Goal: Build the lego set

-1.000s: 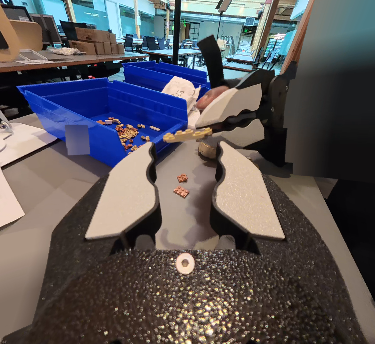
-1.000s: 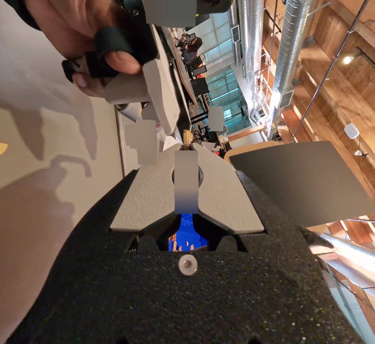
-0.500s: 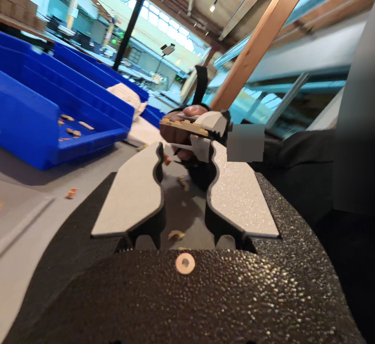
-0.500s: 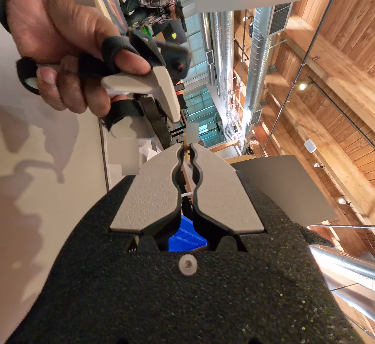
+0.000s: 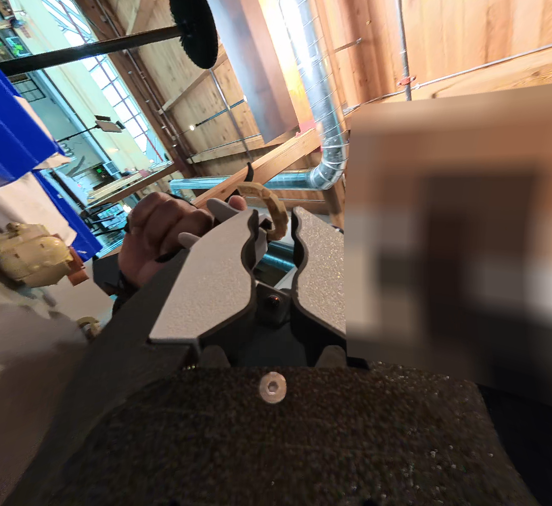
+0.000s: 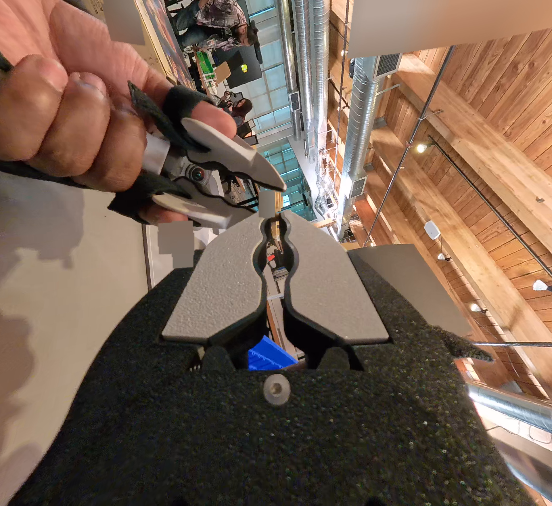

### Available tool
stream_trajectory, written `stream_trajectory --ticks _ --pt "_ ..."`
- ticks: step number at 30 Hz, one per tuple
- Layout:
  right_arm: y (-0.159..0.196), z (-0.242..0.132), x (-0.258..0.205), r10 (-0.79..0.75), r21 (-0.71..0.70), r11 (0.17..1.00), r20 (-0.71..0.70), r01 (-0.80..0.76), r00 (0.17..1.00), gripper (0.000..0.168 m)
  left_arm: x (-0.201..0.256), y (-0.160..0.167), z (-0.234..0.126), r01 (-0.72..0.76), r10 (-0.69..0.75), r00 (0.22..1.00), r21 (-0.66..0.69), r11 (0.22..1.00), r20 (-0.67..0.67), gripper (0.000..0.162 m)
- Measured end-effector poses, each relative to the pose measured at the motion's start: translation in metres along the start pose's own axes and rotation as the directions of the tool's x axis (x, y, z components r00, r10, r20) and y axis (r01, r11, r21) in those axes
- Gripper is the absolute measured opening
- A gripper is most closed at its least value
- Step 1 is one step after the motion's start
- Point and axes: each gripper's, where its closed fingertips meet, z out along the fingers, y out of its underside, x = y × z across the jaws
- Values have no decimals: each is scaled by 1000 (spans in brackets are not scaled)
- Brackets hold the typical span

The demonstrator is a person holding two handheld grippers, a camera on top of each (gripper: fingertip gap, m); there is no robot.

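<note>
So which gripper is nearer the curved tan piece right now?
Right. The right gripper is shut on the curved tan piece; the left gripper is open, its tips either side of it.

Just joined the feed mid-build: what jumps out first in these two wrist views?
The curved tan lego piece, pinched in the right tongs and lifted well off the table, stands out in the left wrist view between the tips of the open left tongs. Both cameras tilt up at the wooden ceiling and silver ducts. A cream lego model sits far left beside the blue bin.
</note>
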Motion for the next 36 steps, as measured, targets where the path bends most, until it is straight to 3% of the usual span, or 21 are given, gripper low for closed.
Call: stream_trajectory --ticks 8,17,26,36 --pt "-1 3 -5 40 -6 999 -3 -40 999 5 7 -3 -3 -34 37 998 58 998 -50 9" --pt "5 8 -9 189 -45 981 24 -187 982 16 11 -13 -14 -290 290 957 21 957 21 8" --pt "4 9 -12 194 -53 980 24 -193 981 7 6 1 -12 -285 285 958 -38 958 -3 9" --pt "12 1 3 233 -70 971 59 -229 971 13 20 -4 -14 -340 339 940 -29 940 -49 8"
